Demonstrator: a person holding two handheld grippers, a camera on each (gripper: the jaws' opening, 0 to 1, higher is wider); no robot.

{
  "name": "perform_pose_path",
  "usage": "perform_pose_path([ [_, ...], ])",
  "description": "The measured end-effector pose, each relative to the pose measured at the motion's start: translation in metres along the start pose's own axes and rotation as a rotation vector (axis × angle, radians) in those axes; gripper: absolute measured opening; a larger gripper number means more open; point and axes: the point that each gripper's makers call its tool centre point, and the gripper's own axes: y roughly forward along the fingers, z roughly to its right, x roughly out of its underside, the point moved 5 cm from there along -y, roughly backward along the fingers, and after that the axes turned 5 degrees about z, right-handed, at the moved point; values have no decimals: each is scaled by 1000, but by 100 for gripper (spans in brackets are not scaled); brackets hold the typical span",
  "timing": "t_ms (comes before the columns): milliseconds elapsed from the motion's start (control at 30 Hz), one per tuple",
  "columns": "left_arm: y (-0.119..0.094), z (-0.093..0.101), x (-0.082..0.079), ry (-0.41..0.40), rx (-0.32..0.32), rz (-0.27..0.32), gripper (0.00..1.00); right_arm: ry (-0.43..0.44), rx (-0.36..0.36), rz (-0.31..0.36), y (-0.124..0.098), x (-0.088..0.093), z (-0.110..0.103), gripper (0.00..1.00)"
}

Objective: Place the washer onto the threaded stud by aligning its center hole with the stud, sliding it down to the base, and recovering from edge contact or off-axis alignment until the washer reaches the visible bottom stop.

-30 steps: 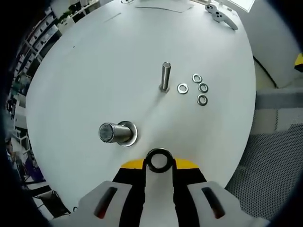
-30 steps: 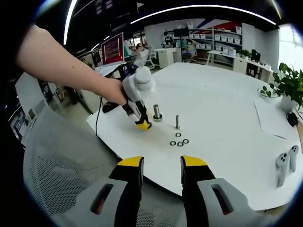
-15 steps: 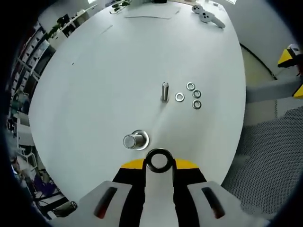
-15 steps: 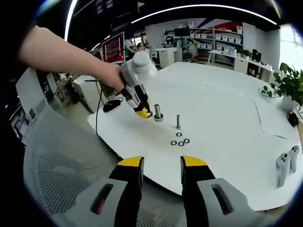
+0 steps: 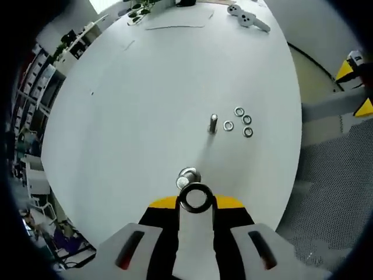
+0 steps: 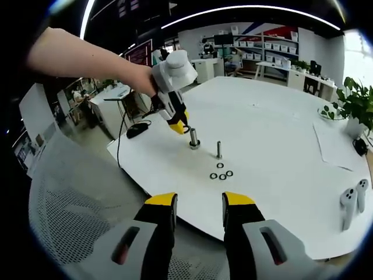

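In the left gripper view, the left gripper rises from the bottom centre with its yellow-tipped jaws pressed together on a washer, which stands out above the tips as a dark ring. Just above the ring, almost touching it in the picture, sits the thick stud with its wide base on the white table. Higher, near the middle of the frame, stands the thin stud, and just to its right lie four loose washers in a small cluster. A white controller lies at the top edge.

In the right gripper view, the right gripper fills the bottom centre, its two jaws spread apart with nothing between them, well short of the table. In the upper left a hand holds the left gripper above the thick stud. The thin stud stands to its right, with the loose washers below it.
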Motion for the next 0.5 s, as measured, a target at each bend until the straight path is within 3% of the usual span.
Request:
perform_pose_path([
  [500,12,-9,-5,37,4,-6,19,4,7,-2,0,0,1,34],
])
